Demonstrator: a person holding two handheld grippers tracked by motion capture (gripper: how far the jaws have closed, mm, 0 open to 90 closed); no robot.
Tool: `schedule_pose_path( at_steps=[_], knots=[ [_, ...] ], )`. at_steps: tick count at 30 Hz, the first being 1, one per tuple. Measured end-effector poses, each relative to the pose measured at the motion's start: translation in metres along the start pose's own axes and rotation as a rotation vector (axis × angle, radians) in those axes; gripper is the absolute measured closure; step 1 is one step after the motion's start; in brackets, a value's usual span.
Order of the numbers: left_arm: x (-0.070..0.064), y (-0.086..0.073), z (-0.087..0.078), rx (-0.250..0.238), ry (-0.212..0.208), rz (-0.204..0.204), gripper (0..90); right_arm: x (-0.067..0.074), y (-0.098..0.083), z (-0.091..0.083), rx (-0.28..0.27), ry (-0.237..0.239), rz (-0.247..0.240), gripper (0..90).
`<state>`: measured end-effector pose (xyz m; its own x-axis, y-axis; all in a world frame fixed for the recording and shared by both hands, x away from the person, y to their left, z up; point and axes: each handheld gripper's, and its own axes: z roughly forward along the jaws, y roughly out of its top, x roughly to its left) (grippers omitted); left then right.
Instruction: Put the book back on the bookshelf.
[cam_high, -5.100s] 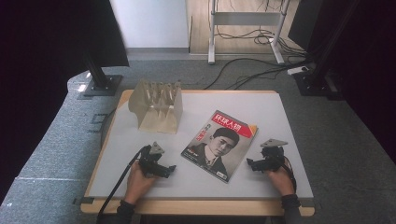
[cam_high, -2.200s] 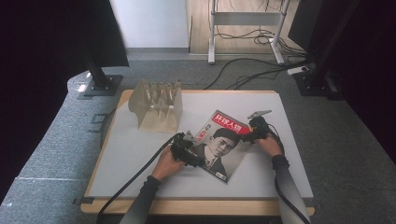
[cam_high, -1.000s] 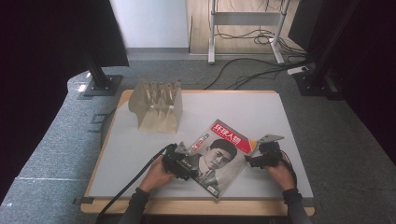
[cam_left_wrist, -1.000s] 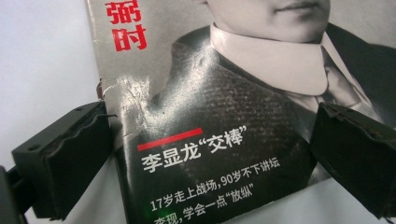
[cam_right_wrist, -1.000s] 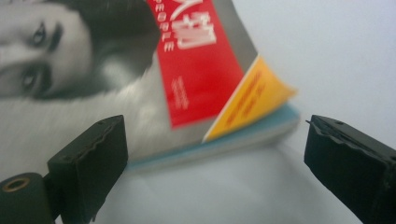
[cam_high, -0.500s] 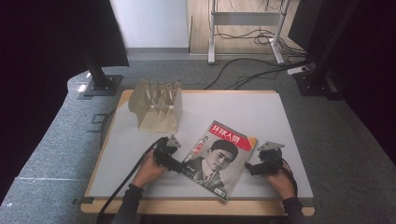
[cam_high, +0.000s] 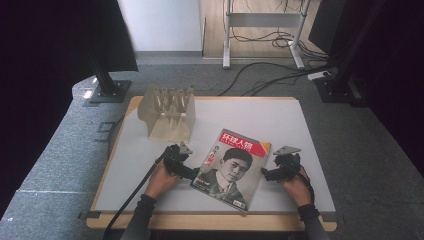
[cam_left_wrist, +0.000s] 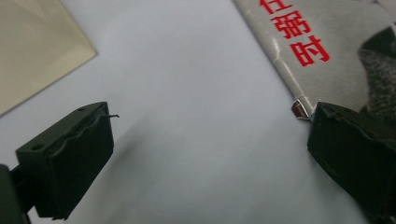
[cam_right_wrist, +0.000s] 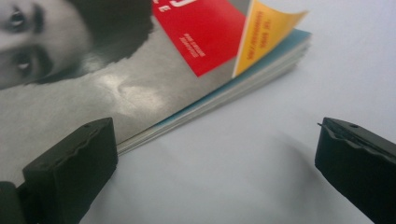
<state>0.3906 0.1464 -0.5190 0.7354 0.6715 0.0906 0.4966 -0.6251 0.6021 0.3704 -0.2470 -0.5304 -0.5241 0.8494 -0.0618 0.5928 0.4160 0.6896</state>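
Both hand-held grippers sit low on the white worktop (cam_high: 280, 112), one at each side of a magazine (cam_high: 231, 167). In the high view the left hand-held gripper (cam_high: 189, 173) lies at the magazine's spine edge, held by the person's left hand (cam_high: 161, 181), with a black cable trailing back toward the near edge. Its own view shows the jaws spread wide and holding nothing; one jaw rests over bare worktop, the other lies at or just over the spine edge of the cover, beside red printed characters.

Across the cover, the right hand-held gripper (cam_high: 267, 175) sits just beside the magazine's open page edge, held by the right hand (cam_high: 295, 186). Its jaws also stand wide apart and empty; one lies in front of the cover near the page stack, the other over bare worktop. A yellow corner of the cover curls up from the pages.

The magazine lies flat and tilted on the near half of the worktop, cover up, showing a portrait under a red title band. Farther back on the left stands a translucent, beige slotted rack (cam_high: 168, 112), well apart from the magazine.
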Motion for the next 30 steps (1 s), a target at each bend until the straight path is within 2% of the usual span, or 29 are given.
schedule_pose_path(
  at_steps=[5,10,16,20,24,28,30],
  knots=[
    [-0.012,-0.008,-0.006,-0.008,-0.026,0.005,0.2,-0.006,0.008,0.009,-0.003,-0.017,0.020,0.0],
    [-0.022,-0.014,-0.009,-0.029,-0.047,0.001,0.2,-0.014,0.018,0.020,0.005,-0.008,0.047,0.0],
    [-0.038,-0.017,-0.013,-0.034,-0.058,0.034,0.0,-0.019,0.026,0.029,0.007,-0.003,0.070,0.0],
    [-0.049,-0.018,-0.015,-0.042,-0.087,0.050,0.0,-0.022,0.032,0.036,0.009,-0.006,0.082,0.0],
    [-0.060,-0.018,-0.014,-0.049,-0.135,0.055,0.0,-0.023,0.040,0.042,0.016,-0.016,0.090,0.0],
    [-0.069,-0.017,-0.011,-0.058,-0.185,0.062,0.0,-0.023,0.050,0.050,0.027,-0.032,0.077,0.0],
    [-0.071,-0.016,-0.010,-0.060,-0.192,0.066,0.0,-0.021,0.056,0.054,0.032,-0.040,0.071,0.0]
  ],
)
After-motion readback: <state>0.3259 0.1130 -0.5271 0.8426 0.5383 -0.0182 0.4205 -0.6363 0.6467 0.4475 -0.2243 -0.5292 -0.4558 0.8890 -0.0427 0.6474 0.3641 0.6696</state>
